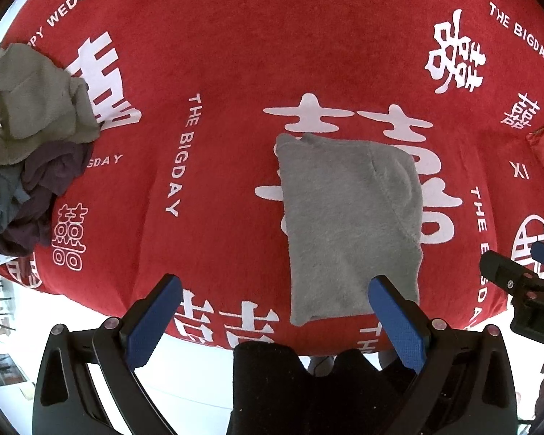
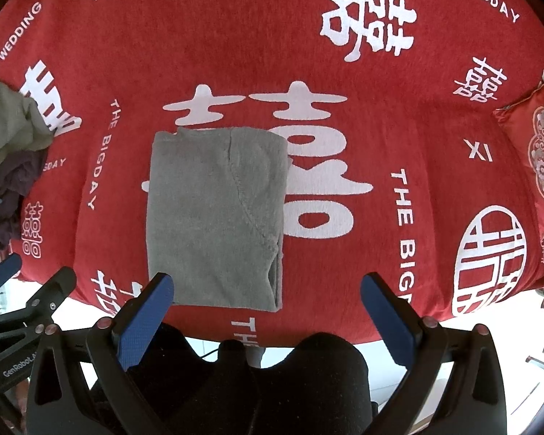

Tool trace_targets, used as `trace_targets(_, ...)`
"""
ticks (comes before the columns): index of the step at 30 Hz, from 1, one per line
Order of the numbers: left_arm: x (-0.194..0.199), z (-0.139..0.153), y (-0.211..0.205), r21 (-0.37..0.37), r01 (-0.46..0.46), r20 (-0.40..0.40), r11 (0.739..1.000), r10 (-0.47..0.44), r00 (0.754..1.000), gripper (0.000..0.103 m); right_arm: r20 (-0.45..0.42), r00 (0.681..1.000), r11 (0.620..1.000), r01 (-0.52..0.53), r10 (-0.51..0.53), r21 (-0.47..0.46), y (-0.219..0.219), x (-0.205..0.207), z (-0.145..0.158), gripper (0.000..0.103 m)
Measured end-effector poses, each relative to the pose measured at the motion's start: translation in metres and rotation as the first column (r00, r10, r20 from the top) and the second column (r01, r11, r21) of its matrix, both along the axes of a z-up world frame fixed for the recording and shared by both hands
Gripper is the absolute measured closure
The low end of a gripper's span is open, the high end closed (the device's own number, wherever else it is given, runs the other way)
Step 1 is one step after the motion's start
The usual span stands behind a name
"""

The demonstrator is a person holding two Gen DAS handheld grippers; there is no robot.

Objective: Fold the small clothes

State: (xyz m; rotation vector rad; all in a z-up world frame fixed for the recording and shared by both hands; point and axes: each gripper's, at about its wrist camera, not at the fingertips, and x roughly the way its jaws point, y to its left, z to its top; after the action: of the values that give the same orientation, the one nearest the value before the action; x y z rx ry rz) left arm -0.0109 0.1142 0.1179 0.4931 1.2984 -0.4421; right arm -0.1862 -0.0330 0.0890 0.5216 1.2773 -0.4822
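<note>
A grey garment (image 1: 348,224) lies folded into a narrow rectangle on the red blanket (image 1: 235,54); it also shows in the right wrist view (image 2: 214,217). My left gripper (image 1: 275,301) is open and empty, held above the blanket's near edge, just left of the garment's near end. My right gripper (image 2: 266,299) is open and empty, held above the garment's near right corner. The right gripper also shows at the right edge of the left wrist view (image 1: 526,275). The left gripper shows at the left edge of the right wrist view (image 2: 25,290).
A pile of unfolded clothes (image 1: 25,145), green, purple and blue-grey, sits at the blanket's left edge, also in the right wrist view (image 2: 7,152). A red embroidered cushion (image 2: 536,156) lies at the right. The blanket's near edge (image 2: 308,333) drops to a pale floor.
</note>
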Motion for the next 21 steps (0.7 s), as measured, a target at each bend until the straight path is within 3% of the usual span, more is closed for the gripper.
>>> trace_targets(21, -0.0033, -0.0013, 0.0020, 0.000, 0.001, -0.007, 1.000, -0.001, 1.000, 0.000, -0.007, 1.000, 1.000, 0.000, 0.000, 0.007, -0.0010, -0.0017, -0.0006, 0.000)
